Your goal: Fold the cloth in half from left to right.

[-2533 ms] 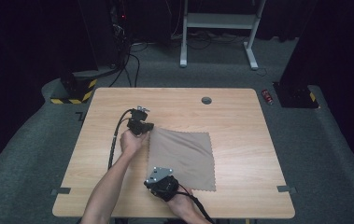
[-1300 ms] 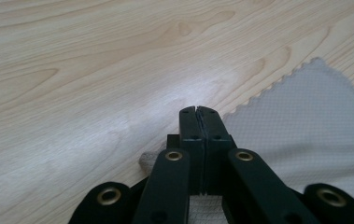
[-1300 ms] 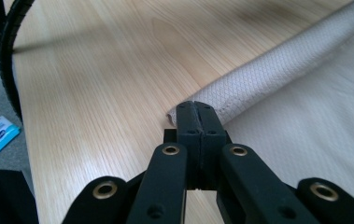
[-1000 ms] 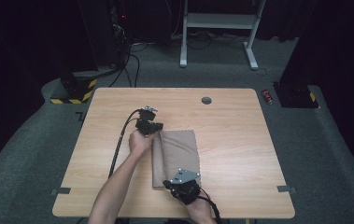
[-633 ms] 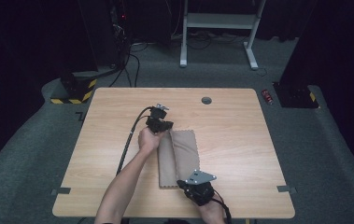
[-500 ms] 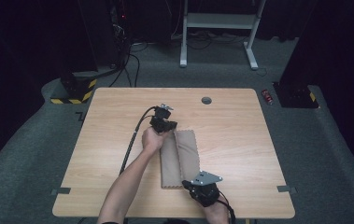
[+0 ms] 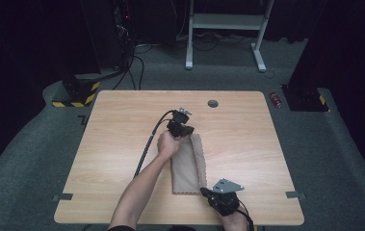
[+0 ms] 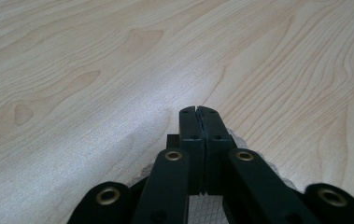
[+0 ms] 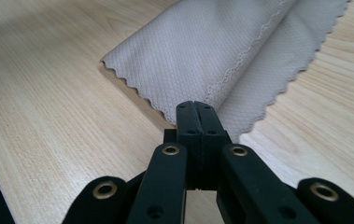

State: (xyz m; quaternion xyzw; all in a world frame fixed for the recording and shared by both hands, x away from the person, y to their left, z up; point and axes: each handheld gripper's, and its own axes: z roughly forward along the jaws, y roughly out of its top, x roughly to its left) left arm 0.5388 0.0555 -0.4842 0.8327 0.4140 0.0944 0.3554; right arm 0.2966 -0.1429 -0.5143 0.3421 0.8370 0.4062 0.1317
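Folding the cloth (image 7: 188,166) on the bench (image 7: 112,144); both grippers, left (image 7: 186,131) and right (image 7: 205,192), are pinching its edge, jaws pressed together; edges are needing even alignment before release.

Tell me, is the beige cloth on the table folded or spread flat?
Folded. The cloth lies as a narrow strip on the table, and in the right gripper view one scalloped edge runs over the lower layer.

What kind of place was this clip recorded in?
Probably a lab or recording studio rather than a home: a bare wooden table on grey carpet, dark equipment with trailing cables behind it, and a hazard-striped base on the floor.
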